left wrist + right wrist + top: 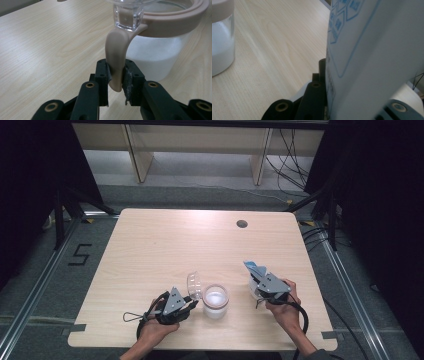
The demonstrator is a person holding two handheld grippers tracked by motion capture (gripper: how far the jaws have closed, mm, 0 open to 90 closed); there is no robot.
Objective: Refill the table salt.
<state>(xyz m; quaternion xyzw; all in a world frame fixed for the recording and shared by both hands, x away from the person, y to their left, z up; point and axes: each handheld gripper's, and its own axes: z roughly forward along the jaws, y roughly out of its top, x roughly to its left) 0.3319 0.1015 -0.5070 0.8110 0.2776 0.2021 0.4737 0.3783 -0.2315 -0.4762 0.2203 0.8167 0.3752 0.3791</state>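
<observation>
The left gripper (116, 82), low in the middle of its own view, is clenched on the pinkish lid tab (115, 62) of the jar (215, 301), whose clear lid (194, 285) stands flipped open just left of it, below centre in the high view. The right gripper (261, 282), lower right there, is clamped on a white packet with blue print (372, 57), held upright beside a white lump I cannot identify. Judging by this, the jar is already opened and holds white stuff; bringing the packet over its mouth and emptying it seems left to do
</observation>
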